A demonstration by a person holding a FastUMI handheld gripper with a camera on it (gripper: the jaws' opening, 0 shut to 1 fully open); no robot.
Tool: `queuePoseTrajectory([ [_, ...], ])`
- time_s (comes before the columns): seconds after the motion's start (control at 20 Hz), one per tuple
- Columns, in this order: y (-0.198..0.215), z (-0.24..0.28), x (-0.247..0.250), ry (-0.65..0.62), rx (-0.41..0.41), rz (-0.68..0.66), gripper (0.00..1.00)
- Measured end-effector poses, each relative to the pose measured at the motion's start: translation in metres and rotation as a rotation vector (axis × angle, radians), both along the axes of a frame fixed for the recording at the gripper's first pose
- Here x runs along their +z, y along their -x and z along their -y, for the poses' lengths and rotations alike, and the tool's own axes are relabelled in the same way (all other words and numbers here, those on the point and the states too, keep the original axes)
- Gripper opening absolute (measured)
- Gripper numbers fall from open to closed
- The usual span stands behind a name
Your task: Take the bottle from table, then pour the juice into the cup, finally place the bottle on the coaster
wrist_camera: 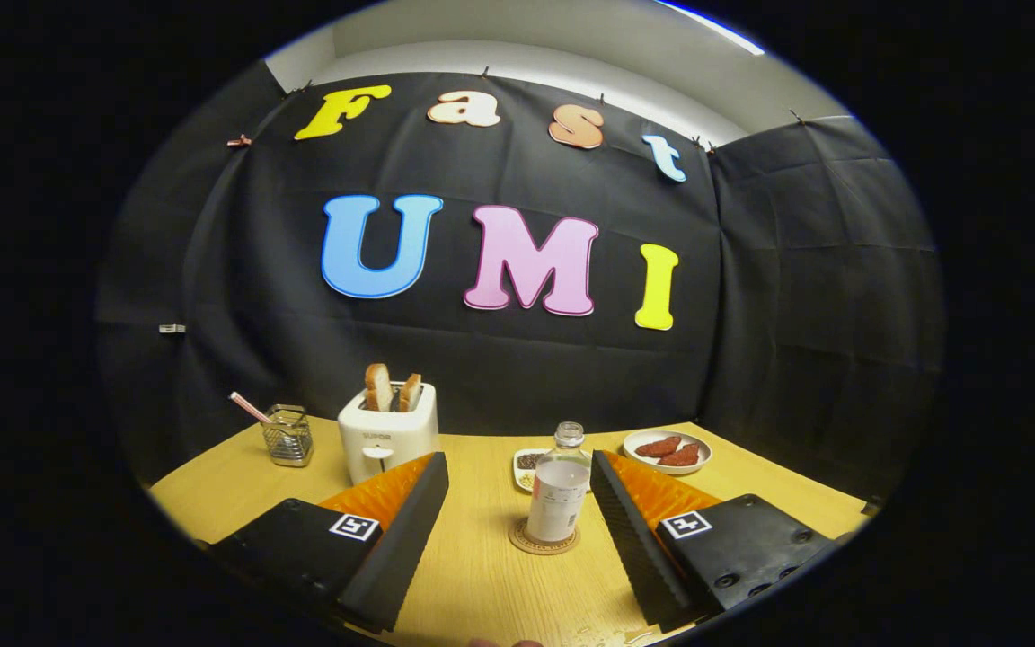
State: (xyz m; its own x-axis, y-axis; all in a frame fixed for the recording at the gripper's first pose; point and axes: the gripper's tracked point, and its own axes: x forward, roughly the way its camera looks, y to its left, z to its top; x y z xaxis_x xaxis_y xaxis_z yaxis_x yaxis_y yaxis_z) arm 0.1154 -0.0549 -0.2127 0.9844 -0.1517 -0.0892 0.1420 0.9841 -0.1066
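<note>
A clear juice bottle (558, 490) stands upright on a round cork coaster (544, 539) on a pale wooden bench (482, 575). The bottle has a white label band whose print is too small to read. The tongs (519, 476) are spread wide apart, one finger on each side of the bottle, neither touching it; the bottle stands nearer the right finger, with open bench between it and the left one. Each finger's base carries a small square black-and-white marker.

Just behind the bottle lies a small white dish (528, 467) with dark bits in it. To the bottle's right and a little farther back is a round plate (667, 451) holding two reddish-brown pieces of food. To the bottle's left stands a white toaster (388, 433) with two slices of bread (392, 389) sticking up; grey lettering on its front is too blurred to read. Farther left is a wire-mesh holder (288, 436) with a pink straw. In front of the bottle the bench is bare to its near edge.
</note>
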Motion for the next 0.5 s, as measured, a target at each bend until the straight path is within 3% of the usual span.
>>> queuePoseTrajectory([
  [0.5, 0.037, -0.021, 0.053, -0.101, 0.058, 0.018, 0.97],
])
